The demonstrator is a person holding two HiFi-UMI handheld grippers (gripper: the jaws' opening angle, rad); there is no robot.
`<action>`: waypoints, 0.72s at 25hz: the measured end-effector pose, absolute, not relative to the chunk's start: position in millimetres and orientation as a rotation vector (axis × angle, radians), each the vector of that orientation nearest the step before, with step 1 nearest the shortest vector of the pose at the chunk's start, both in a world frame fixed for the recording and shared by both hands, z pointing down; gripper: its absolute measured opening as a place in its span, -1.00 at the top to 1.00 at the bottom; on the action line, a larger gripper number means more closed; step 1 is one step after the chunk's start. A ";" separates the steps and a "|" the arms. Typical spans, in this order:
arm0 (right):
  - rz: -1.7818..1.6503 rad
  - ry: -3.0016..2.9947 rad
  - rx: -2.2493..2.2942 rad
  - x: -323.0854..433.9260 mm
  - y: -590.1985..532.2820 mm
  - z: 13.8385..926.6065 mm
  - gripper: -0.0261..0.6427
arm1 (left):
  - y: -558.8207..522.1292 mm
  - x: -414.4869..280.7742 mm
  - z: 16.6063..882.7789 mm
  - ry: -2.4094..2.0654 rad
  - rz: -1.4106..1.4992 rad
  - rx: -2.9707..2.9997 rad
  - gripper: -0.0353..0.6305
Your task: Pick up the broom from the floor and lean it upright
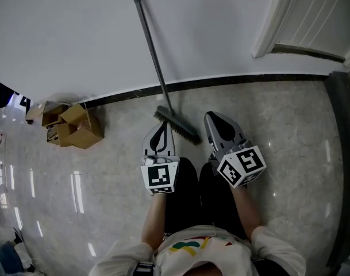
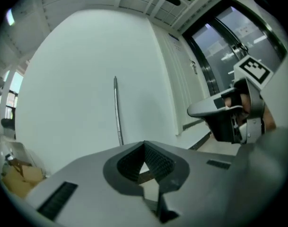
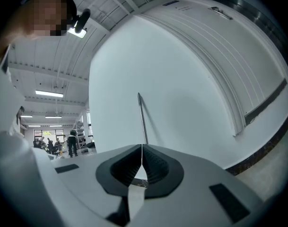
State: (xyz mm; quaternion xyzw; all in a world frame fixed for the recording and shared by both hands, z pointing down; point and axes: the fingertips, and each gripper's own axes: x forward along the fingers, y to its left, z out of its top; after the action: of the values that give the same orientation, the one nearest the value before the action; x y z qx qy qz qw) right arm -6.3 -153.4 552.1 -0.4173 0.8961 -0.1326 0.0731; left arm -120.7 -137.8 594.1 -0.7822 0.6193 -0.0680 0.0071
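The broom stands upright, its grey handle leaning against the white wall and its brush head resting on the floor by the dark skirting. My left gripper hovers just in front of the brush head, shut and empty. My right gripper is a little to the right of the brush, also shut with nothing in it. In the left gripper view the broom handle rises straight ahead beyond the closed left gripper, and the right gripper shows at the right. The right gripper view shows the handle beyond the closed right gripper.
Several cardboard boxes lie against the wall at the left. A white panelled door frame stands at the right, with a dark post by the right edge. The person's dark-trousered legs are just behind the grippers. People stand far off.
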 end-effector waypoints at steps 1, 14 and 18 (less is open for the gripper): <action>-0.394 2.706 -1.260 -7.2 -154.0 557.2 0.88 | -142.1 -118.8 597.8 1.917 -0.248 -2.441 0.76; -0.285 2.838 -1.272 -26.9 -180.2 608.3 0.88 | -181.8 -127.4 596.0 2.028 -0.099 -2.386 0.76; -0.384 2.839 -1.187 -32.9 -182.1 606.9 0.88 | -186.4 -115.1 585.2 2.046 0.056 -2.521 0.76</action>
State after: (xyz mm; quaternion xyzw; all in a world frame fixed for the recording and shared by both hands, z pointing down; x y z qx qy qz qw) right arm -32.9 -182.1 606.9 -0.3828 0.9153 -0.1238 0.0201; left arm -115.1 -186.4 585.2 -0.7753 0.6291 0.0173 -0.0527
